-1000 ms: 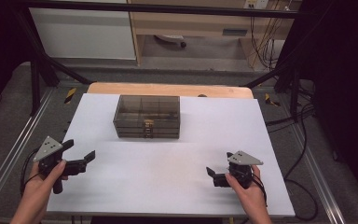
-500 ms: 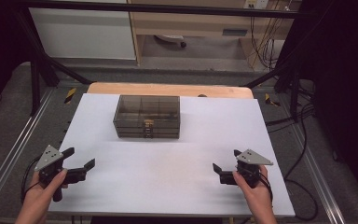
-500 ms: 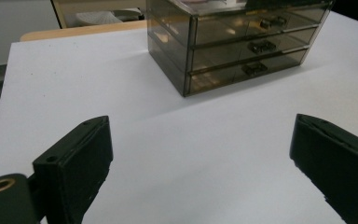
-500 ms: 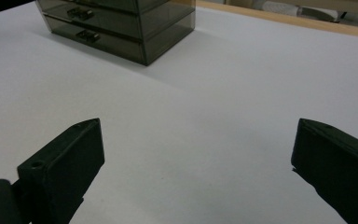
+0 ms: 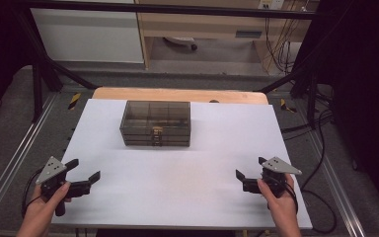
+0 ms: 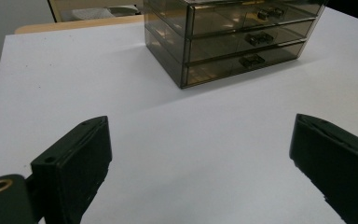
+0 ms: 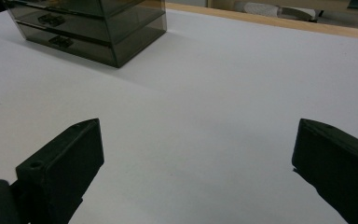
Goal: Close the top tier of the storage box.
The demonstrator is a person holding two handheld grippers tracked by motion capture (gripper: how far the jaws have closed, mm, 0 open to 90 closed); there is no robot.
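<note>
A smoky see-through drawer unit (image 5: 156,123) with three drawers stands at the back middle of the white table top (image 5: 187,168); all drawers look closed. It also appears in the left gripper view (image 6: 233,39) and in the right gripper view (image 7: 88,25). My left gripper (image 5: 84,173) hovers near the front left corner, open, nothing between its jaws (image 6: 200,168). My right gripper (image 5: 250,169) hovers near the front right edge, open and empty too (image 7: 198,172). Both are well short of the drawer unit.
A wooden edge (image 5: 177,94) runs behind the white sheet. Black frame bars (image 5: 39,74) and metal rails (image 5: 10,163) flank the table. Cables (image 5: 321,123) hang at the right. A white cabinet (image 5: 89,34) stands behind.
Both hands have drawn back toward the front edge of the table, the left gripper also drifting outward to the left. The drawer unit has not moved.
</note>
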